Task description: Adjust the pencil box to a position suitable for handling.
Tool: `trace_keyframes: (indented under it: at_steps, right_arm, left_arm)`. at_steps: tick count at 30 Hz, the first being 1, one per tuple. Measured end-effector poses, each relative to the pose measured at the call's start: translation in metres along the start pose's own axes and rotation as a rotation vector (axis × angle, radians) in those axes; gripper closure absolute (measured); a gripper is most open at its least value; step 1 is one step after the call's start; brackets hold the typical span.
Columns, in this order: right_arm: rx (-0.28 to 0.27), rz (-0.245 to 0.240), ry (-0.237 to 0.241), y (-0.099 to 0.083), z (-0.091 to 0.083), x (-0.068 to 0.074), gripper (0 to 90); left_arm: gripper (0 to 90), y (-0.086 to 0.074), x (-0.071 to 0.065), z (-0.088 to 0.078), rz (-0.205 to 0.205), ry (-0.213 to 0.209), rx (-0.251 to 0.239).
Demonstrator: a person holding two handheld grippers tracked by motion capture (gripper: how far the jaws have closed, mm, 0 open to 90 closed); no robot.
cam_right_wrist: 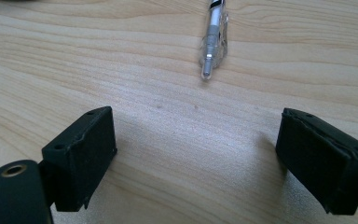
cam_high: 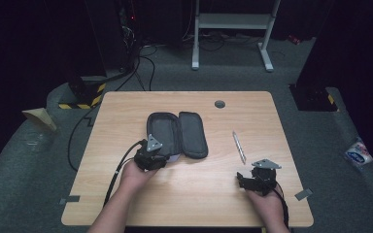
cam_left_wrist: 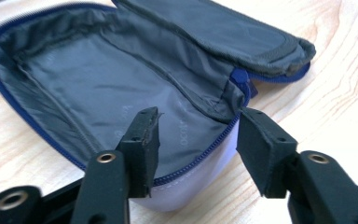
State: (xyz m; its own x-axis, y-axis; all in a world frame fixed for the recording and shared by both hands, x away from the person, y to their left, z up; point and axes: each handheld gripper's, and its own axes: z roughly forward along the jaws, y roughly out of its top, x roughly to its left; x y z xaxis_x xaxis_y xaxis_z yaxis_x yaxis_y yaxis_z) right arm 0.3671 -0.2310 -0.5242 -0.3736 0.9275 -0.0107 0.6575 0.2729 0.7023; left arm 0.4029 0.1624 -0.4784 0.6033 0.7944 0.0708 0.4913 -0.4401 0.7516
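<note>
Grey-lined pencil case point(cam_high: 177, 133) (unzipped) runs lengthwise away from the person, left hand-held gripper point(cam_left_wrist: 196, 140) gaping astride its near rim

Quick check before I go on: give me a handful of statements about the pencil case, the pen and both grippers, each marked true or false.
1. The pencil case lies unzipped and open on the table. True.
2. The pen is inside the case. False: it lies on the bare wood to the right of the case.
3. The left gripper has its jaws astride the near rim of the case. True; in the left gripper view one jaw is over the lining, the other outside.
4. The right gripper is shut on the pen. False: its jaws stand open, short of the pen.
5. The case lining is red. False: it is grey.
</note>
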Motion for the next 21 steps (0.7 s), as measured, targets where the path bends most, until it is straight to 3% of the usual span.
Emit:
trace_keyframes:
  at_steps: [9,21]
  right_arm:
    - [0.0,0.001,0.001,0.0,0.0,0.0,11.8]
    - [-0.002,0.001,-0.004,0.0,0.0,0.0,12.1]
  left_arm:
    - [64.3,-0.011,-0.004,0.007,-0.01,-0.024,0.01]
    - [79.5,-0.031,-0.025,-0.008,-0.002,-0.069,-0.059]
